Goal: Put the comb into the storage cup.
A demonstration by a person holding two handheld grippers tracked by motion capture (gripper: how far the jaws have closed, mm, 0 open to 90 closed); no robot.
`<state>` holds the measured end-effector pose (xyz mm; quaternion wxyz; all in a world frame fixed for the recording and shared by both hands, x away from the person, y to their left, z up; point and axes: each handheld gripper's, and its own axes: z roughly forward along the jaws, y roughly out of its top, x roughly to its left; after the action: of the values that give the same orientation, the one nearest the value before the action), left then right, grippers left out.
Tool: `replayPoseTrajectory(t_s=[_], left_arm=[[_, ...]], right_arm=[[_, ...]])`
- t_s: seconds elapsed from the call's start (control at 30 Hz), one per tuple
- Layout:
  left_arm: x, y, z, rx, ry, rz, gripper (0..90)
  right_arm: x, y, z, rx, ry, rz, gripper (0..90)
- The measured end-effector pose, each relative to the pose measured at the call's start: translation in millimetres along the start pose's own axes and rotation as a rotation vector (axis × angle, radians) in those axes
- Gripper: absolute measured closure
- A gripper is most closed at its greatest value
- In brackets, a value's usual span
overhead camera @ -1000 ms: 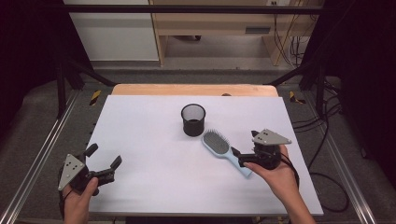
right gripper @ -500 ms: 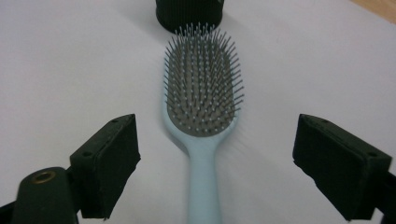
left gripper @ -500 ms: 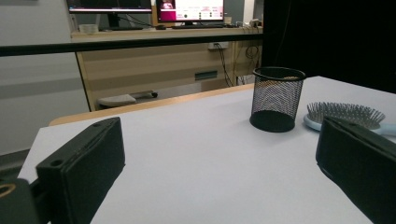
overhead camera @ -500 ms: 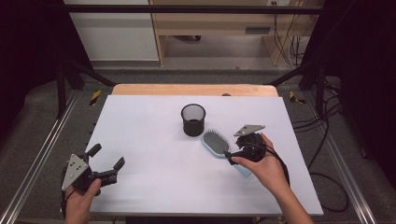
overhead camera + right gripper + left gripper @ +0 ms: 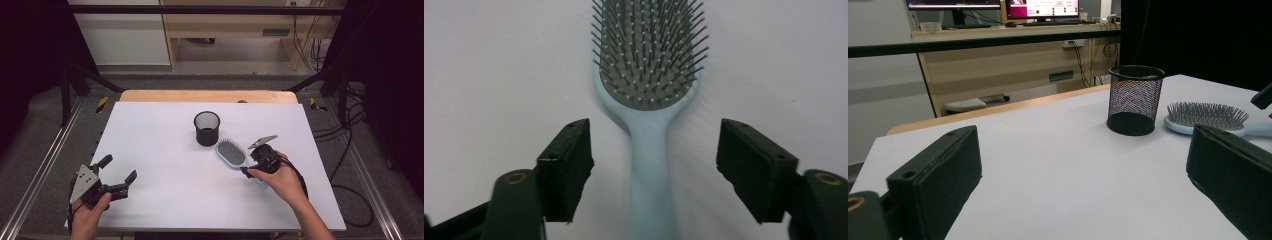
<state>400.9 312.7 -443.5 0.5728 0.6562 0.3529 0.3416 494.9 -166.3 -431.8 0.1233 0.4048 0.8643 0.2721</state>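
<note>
A light blue hairbrush (image 5: pixel 231 152) lies bristles up on the white table, just right of a black mesh cup (image 5: pixel 207 128). My right gripper (image 5: pixel 250 169) is lowered over the brush handle (image 5: pixel 650 165). Its jaws have just been closing and stand on either side of the handle with gaps left, pads not touching. The brush head (image 5: pixel 649 55) points away from that gripper. My left gripper (image 5: pixel 119 174) rests at the table's front left, open and empty. From it the cup (image 5: pixel 1134 100) and hairbrush (image 5: pixel 1205 119) appear farther off.
The white tabletop (image 5: pixel 160 150) has a wooden strip along its far edge (image 5: pixel 205 96). Metal rails (image 5: pixel 45 165) flank the table. A desk with monitors (image 5: pixel 998 10) stands beyond. Cables (image 5: pixel 345 150) hang off the right side.
My right gripper has moved left and down from beside the brush handle to over it, and its jaws have narrowed. The left gripper has stayed in place.
</note>
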Motion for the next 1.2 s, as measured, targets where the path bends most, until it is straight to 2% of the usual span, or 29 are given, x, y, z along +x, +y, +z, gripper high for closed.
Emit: replayPoseTrajectory(t_s=[0.23, 0.27, 0.43, 0.77, 0.93, 1.2], left_arm=[[-0.1, -0.1, 0.2, 0.000, -0.007, 0.001, 1.3], [-0.1, -0.1, 0.4, 0.000, -0.012, 0.003, 1.2], [-1.1, -0.5, 1.7, 0.007, -0.020, 0.005, 1.2], [0.2, -0.8, 1.1, 0.009, -0.016, 0.000, 1.3], [0.0, -0.7, 1.0, 0.009, -0.017, 0.001, 1.3], [0.9, -1.5, 0.4, 0.013, -0.007, -0.002, 1.4]], right_arm=[[-1.3, 0.4, 7.8, 0.020, 0.005, 0.000, 42.3], [-2.6, 0.7, 10.6, 0.028, 0.019, 0.016, 43.5], [-3.9, 2.2, 16.0, 0.044, 0.014, 0.043, 46.9], [0.8, 0.3, 27.0, 0.092, 0.022, -0.005, 57.2], [2.5, -0.3, 30.9, 0.112, 0.007, -0.013, 62.5], [2.4, -0.5, 30.4, 0.114, -0.004, -0.018, 69.5]])
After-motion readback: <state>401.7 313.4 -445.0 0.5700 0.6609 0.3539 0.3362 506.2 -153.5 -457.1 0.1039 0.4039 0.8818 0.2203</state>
